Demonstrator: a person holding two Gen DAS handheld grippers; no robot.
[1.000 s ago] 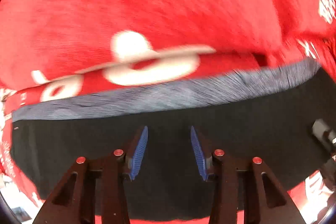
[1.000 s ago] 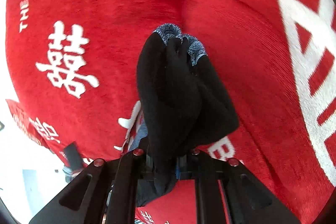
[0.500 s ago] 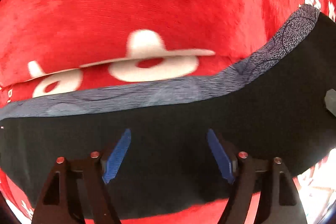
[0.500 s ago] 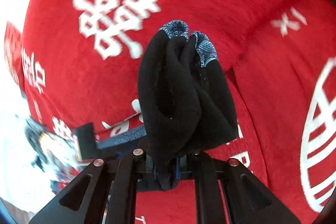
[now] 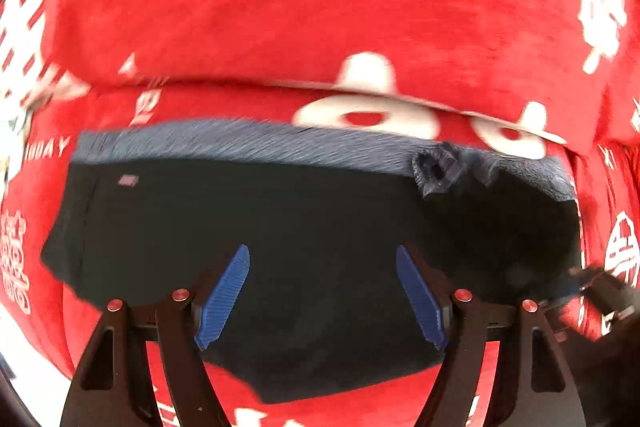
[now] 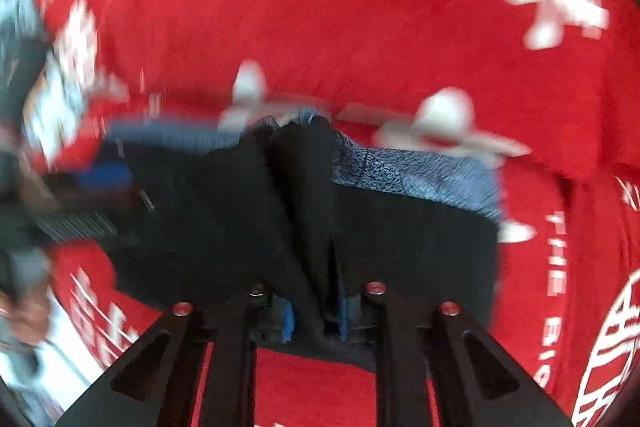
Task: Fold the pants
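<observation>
- Clearly soft and limp, the black pants (image 5: 312, 227) lie on the red cloth (image 5: 320, 7).
- Right tongs (image 6: 314, 319) pinch a bunched fold; left tongs (image 5: 322, 295) gape above them.
- Best gripped at the grey waistband (image 5: 240, 143).
</observation>
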